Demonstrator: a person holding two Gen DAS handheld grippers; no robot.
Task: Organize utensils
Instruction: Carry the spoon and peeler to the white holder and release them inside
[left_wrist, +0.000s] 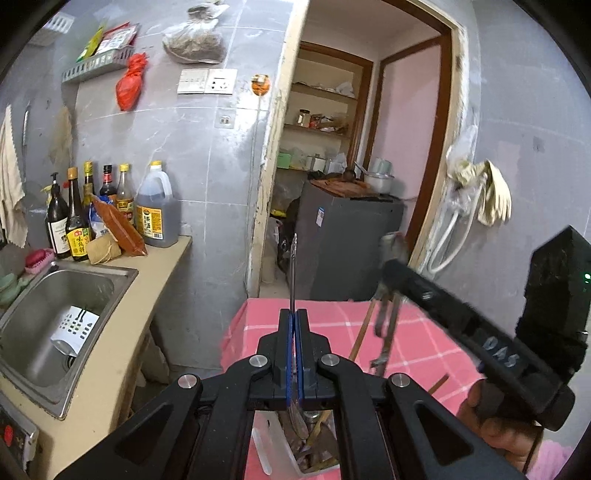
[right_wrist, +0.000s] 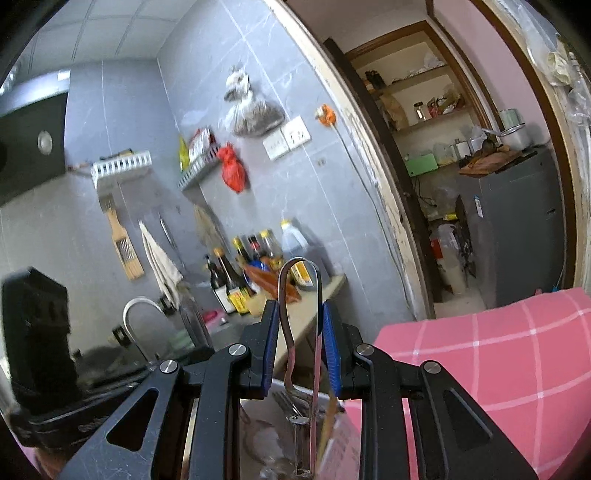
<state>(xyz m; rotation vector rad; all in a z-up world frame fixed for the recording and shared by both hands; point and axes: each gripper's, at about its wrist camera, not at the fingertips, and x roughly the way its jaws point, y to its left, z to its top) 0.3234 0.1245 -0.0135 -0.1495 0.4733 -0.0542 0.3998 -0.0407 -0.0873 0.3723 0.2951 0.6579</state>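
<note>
Between the blue pads of the left gripper (left_wrist: 294, 325), which is clenched on it, a thin flat metal utensil (left_wrist: 293, 273) is held edge-on, pointing up and away. Metal tongs (right_wrist: 300, 317) are clamped by the right gripper (right_wrist: 300, 332), looped end uppermost. Below both, a white container (left_wrist: 295, 443) of utensils is seen on a table with a pink checked cloth (right_wrist: 498, 350). A steel sink (left_wrist: 55, 325) is set in the beige counter at left, sauce bottles (left_wrist: 77, 218) with yellow labels, not legible, behind it against grey tiles. A doorway opens onto shelves. The right gripper is held level by a hand (left_wrist: 506, 435).
</note>
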